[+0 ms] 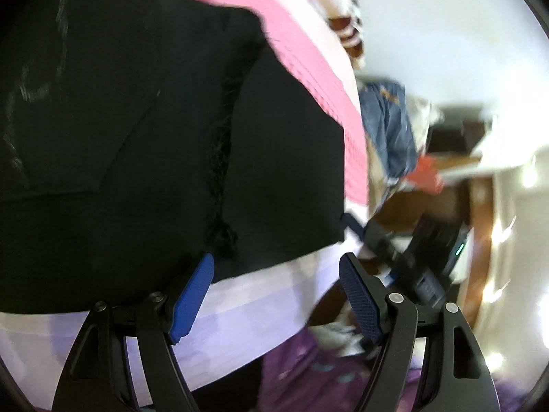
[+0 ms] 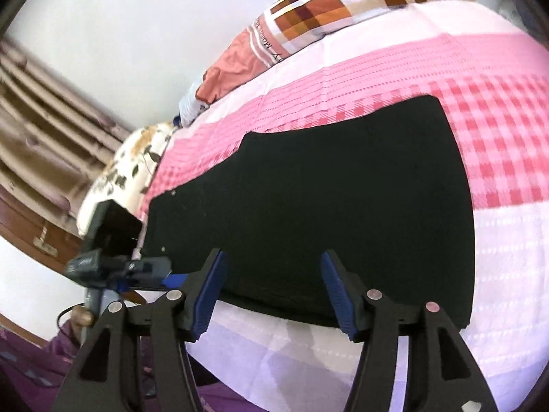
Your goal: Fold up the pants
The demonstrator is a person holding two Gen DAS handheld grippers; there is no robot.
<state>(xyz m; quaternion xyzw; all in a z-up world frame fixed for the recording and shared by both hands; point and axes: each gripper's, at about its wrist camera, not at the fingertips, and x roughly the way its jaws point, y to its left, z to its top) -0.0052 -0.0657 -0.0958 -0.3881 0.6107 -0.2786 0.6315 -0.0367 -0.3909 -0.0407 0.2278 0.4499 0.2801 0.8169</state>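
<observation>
Black pants (image 1: 137,137) lie flat and folded on a pink-and-white checked bedsheet (image 1: 302,51). In the right wrist view the pants (image 2: 326,189) form a broad dark block on the sheet (image 2: 497,137), their near edge just past my fingers. My left gripper (image 1: 276,267) stands open at the pants' near edge, with only white sheet between its blue pads. My right gripper (image 2: 274,261) is open too, its pads apart above the near hem and not pressing on the cloth. Each gripper shows in the other's view: the right gripper (image 1: 429,257) and the left gripper (image 2: 113,264).
A brown-and-orange checked pillow (image 2: 326,7) and a floral pillow (image 2: 137,161) lie at the head of the bed. A blue denim garment (image 1: 391,130) hangs beyond the bed's edge. Brown curtains (image 2: 34,103) hang at the left. Purple cloth (image 1: 308,377) lies below the bed's near edge.
</observation>
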